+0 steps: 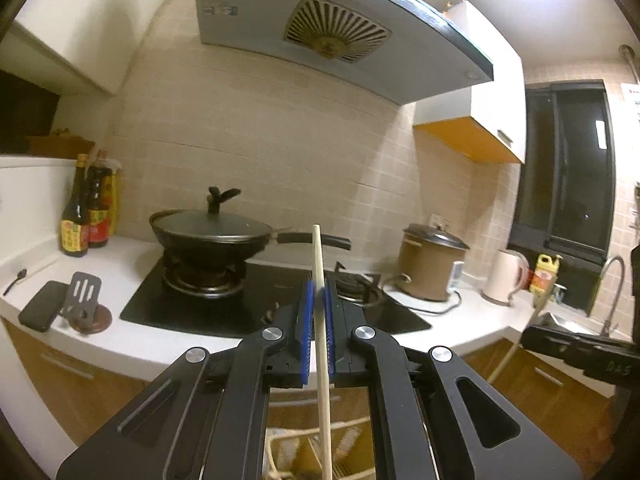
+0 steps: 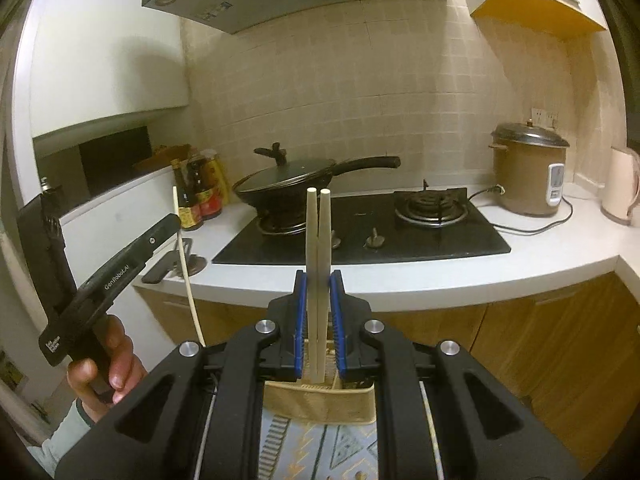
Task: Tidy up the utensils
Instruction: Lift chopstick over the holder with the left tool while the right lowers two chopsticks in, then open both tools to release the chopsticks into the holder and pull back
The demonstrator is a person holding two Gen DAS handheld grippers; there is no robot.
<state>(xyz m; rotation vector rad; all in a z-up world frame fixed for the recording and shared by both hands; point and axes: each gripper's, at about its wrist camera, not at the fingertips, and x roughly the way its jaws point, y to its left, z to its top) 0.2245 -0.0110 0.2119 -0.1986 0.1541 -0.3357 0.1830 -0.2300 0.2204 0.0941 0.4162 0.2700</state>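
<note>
left gripper [image 1: 317, 312] pinches one chopstick [image 1: 320, 280] | right gripper [image 2: 319, 304] clamps two chopsticks [image 2: 319, 240] | risk: thin sticks may pivot or slip from my pads, dropping below

Black grippers [image 2: 319, 280], blue-lined jaws, silver screws
</note>
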